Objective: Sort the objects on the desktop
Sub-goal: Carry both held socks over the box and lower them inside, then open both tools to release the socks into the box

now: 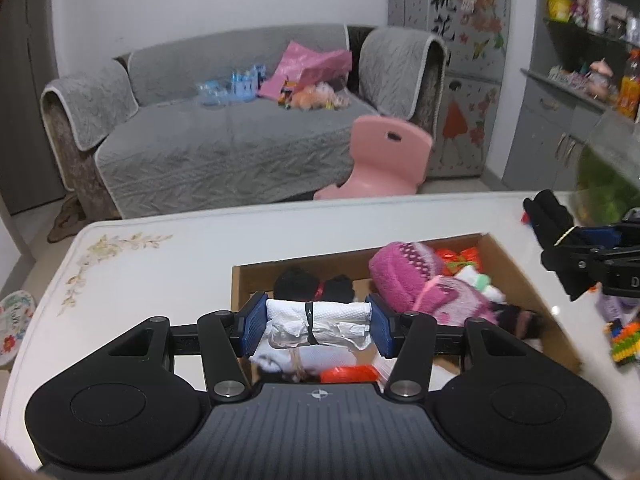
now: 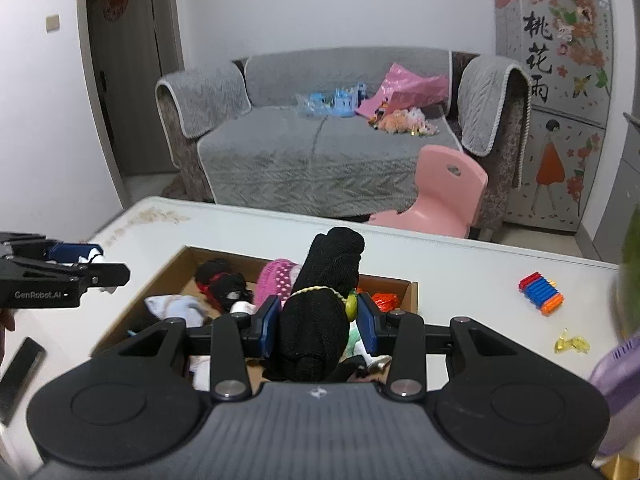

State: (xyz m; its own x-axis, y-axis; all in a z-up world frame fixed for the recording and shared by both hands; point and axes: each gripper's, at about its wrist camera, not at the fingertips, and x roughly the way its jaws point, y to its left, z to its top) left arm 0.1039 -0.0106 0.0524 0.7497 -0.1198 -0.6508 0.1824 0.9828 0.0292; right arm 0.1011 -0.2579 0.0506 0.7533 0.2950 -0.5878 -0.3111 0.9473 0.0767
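While clamped crosswise in left tongs [image 1: 316, 326]: white bundle [image 1: 320, 320].

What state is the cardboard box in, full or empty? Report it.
Partly full. The cardboard box already holds pink knitwear, black socks and orange packets.

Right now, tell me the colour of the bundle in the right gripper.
Black bundle, with a yellow band; right wrist view.

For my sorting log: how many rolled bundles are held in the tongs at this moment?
2. The white bundle is in the left tongs and the black bundle is in the right tongs, both above the cardboard box.
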